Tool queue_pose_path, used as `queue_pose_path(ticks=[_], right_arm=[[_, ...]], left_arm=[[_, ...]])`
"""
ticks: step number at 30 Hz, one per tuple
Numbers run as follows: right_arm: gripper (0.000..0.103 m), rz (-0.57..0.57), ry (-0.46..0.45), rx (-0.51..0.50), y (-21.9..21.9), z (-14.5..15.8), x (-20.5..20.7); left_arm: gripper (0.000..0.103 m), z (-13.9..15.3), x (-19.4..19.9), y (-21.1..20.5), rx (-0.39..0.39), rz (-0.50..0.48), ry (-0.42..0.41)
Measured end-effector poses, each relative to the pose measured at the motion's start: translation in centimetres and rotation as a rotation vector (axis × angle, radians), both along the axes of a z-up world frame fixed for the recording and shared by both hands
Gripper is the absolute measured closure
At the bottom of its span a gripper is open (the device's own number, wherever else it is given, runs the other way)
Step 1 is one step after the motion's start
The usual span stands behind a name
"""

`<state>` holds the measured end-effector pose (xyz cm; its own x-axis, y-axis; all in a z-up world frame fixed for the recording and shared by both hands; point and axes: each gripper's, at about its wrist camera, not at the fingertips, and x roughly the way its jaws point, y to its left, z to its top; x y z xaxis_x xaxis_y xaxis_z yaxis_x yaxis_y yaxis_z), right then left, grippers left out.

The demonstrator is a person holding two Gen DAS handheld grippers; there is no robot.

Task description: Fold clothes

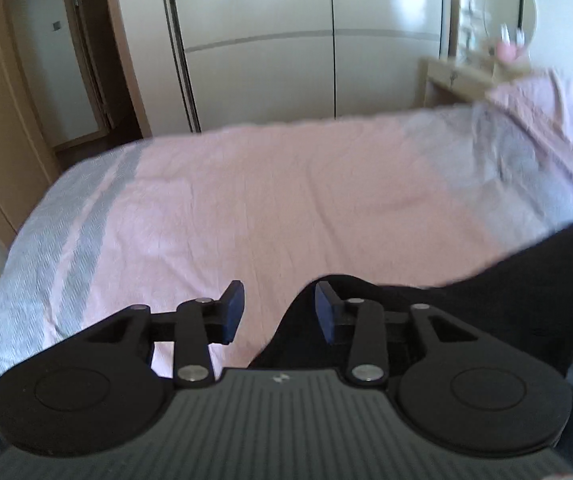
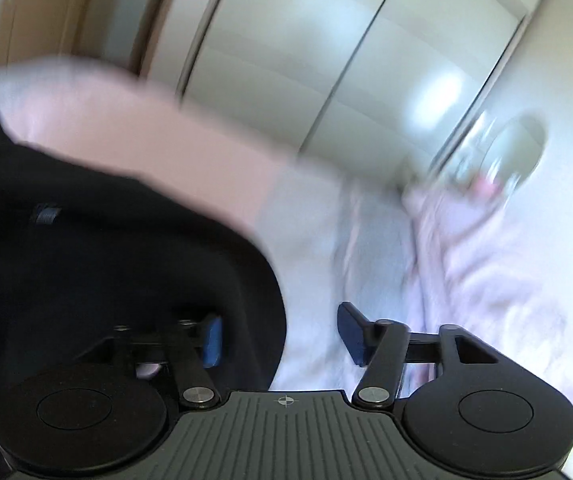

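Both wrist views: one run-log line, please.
left gripper open | right gripper open | black fabric garment unheld, on pink bedsheet

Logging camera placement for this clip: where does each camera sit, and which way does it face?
Left wrist view: sits on the left gripper, looking forward and down across the pink bedsheet toward the white wardrobe and round mirror; its two fingers show, open, over the edge of a black garment.
Right wrist view: sits on the right gripper, tilted and blurred, facing the same wardrobe; its fingers stand open, black garment at left.
Shared: bedsheet, wardrobe, mirror, black garment.
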<state>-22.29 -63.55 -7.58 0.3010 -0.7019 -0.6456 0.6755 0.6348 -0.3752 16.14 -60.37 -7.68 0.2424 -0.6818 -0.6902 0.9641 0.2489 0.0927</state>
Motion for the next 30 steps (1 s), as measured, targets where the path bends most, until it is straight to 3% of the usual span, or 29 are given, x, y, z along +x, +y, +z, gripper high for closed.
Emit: queue_pose_path(ticks=[1,4,6,8,10,13,16,18,20,21,24,27,28,29,30], right_arm=[[0.045,0.005,-0.017,0.04,0.6,-1.5,-0.4],[0.045,0.07,-0.063,0.169,4.4,-5.8,-1.9],[0.045,0.083,-0.055,0.312,7.3,-9.0,-3.7],[0.045,0.072,-0.055,0.46,9.7,-12.2,-5.5],[0.045,0.053,-0.064,0.573,11.8,-14.6,-7.6],[0.045,0.019,-0.06,0.618,13.0,-16.4,-10.4],[0.045,-0.02,-0.087,0.639,11.8,-17.4,-11.6],[0.044,-0.026,-0.137,0.654,10.6,-17.9,-12.1],[0.044,-0.022,-0.173,0.669,9.4,-18.1,-11.4],[0.044,-0.011,-0.164,0.675,8.8,-18.6,-11.0],[0.045,0.03,-0.123,0.689,6.8,-20.8,-9.8],[0.044,0.049,-0.112,0.737,5.6,-22.3,-9.5],[0.045,0.043,-0.129,0.757,5.2,-22.5,-9.7],[0.045,0.038,-0.144,0.775,4.9,-22.5,-10.0],[0.047,0.035,-0.157,0.797,4.7,-22.4,-10.4]], left_arm=[[0.054,-1.7,-1.2,1.5,0.025,-0.024,0.01],[0.053,-7.2,-5.5,6.9,0.143,-0.071,0.075],[0.053,-11.2,-8.0,11.2,0.245,-0.092,0.192],[0.045,-14.1,-11.0,14.8,0.31,-0.082,0.336],[0.038,-16.2,-13.7,17.1,0.337,-0.093,0.444],[0.037,-18.0,-17.2,19.2,0.347,-0.114,0.549],[0.035,-18.5,-19.9,20.2,0.343,-0.162,0.496],[0.035,-18.6,-21.5,20.7,0.36,-0.196,0.415],[0.034,-18.2,-22.5,21.3,0.351,-0.202,0.409],[0.032,-17.9,-23.0,21.7,0.345,-0.203,0.408],[0.029,-18.4,-24.4,21.7,0.373,-0.234,0.297],[0.038,-19.7,-24.6,21.0,0.407,-0.217,0.23],[0.047,-19.7,-24.4,20.8,0.409,-0.215,0.221],[0.065,-19.7,-24.1,20.6,0.409,-0.214,0.214],[0.074,-19.4,-23.8,20.5,0.404,-0.203,0.206]])
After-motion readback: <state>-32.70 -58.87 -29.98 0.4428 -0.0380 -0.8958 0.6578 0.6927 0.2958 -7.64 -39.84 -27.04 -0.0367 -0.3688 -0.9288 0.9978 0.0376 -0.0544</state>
